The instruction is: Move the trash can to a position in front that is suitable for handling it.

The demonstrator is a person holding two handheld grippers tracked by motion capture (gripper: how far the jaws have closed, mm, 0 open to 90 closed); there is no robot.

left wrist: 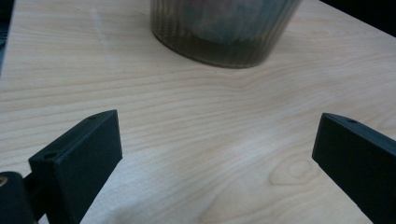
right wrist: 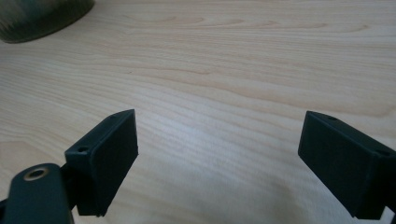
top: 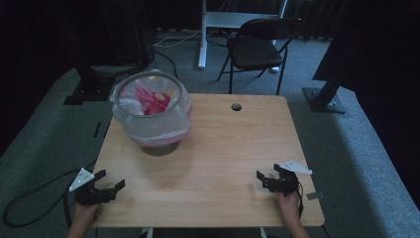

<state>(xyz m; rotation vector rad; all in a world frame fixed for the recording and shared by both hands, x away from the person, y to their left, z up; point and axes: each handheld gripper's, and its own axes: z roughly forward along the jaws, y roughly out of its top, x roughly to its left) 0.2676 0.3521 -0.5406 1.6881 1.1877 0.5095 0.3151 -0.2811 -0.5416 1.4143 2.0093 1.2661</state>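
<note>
The left gripper is parked at the near left corner of the table, jaws spread wide with nothing between them, and the right gripper is set down the same way near the right edge, also gaping and empty. So nothing is being held on either side yet.

The thing that matters here is the bin, a round container lined with a clear bag, with pink scraps seen inside it. It's stood upright on the far left part of the table, so it lies ahead of the left gripper and only slightly toward the middle. From the right gripper it's well off across the table, on a long diagonal. That makes the left hand clearly the nearer one.

This is backed up by the gripper views: in the left gripper view the bin's dark base is seen nearly dead ahead between the jaws, while in the right gripper view only a sliver of it is caught in the far corner.

No long axis to worry about since it's round. What exactly the pink stuff is can't be made out, probably plastic or paper bits.
</note>
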